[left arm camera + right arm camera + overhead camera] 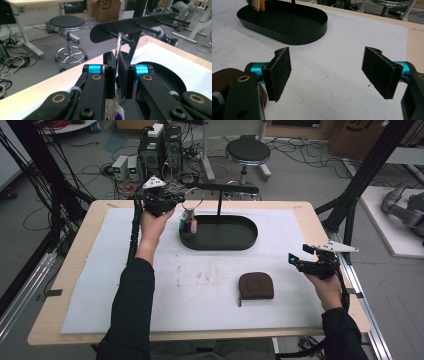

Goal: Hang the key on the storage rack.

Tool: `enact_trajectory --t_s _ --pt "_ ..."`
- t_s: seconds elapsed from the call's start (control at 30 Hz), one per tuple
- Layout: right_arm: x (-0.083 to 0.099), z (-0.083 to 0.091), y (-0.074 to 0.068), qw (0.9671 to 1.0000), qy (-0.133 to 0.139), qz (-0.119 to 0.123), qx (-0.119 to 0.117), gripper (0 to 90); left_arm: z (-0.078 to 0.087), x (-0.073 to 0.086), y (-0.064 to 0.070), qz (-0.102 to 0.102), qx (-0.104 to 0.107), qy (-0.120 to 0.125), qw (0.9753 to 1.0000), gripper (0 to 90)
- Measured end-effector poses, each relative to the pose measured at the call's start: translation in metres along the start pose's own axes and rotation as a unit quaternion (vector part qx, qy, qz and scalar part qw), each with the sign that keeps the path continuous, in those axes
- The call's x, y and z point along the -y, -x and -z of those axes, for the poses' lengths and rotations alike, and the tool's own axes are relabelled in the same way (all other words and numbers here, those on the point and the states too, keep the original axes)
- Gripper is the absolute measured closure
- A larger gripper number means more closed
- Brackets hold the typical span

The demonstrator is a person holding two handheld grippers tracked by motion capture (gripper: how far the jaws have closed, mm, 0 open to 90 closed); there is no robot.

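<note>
A black stand rises from an oval tray, and its top bar carries several pegs. My left gripper is shut on a thin metal key ring, which sits at the end peg of the bar. Colourful charms dangle from the ring into the tray's left end. A brown zip pouch lies on the mat, front right. Just right of it, my right gripper is open and holds nothing. In the right gripper view the open gripper hovers over the mat, with the pouch at its left.
A white foam mat covers most of the wooden table. Beyond the far edge stand a round stool, computer boxes and loose cables on the floor. Black frame posts flank the table on the right.
</note>
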State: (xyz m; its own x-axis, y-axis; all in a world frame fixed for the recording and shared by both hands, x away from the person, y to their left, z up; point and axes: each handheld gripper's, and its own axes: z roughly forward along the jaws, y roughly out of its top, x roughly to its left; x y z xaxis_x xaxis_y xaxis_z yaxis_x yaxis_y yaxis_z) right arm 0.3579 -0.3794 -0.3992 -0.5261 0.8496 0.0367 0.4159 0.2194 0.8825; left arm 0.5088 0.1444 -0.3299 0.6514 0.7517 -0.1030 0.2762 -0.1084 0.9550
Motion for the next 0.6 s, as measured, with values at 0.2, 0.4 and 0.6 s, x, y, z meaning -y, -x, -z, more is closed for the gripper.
enact_trajectory --t_s 0.2,0.4,0.6 --pt "0.0 0.0 0.0 1.0 0.001 0.0 0.001 24.2 0.005 0.001 0.002 -0.008 -0.013 0.001 0.9999 78.5" --pt "0.0 0.001 0.0 1.0 0.0 0.0 0.002 24.2 0.017 0.0 0.012 -0.046 -0.032 -0.006 0.9984 62.2" --pt "0.0 0.0 -0.001 1.0 -0.001 0.002 0.002 24.2 0.04 0.007 0.023 -0.047 -0.023 0.014 0.9985 44.5"
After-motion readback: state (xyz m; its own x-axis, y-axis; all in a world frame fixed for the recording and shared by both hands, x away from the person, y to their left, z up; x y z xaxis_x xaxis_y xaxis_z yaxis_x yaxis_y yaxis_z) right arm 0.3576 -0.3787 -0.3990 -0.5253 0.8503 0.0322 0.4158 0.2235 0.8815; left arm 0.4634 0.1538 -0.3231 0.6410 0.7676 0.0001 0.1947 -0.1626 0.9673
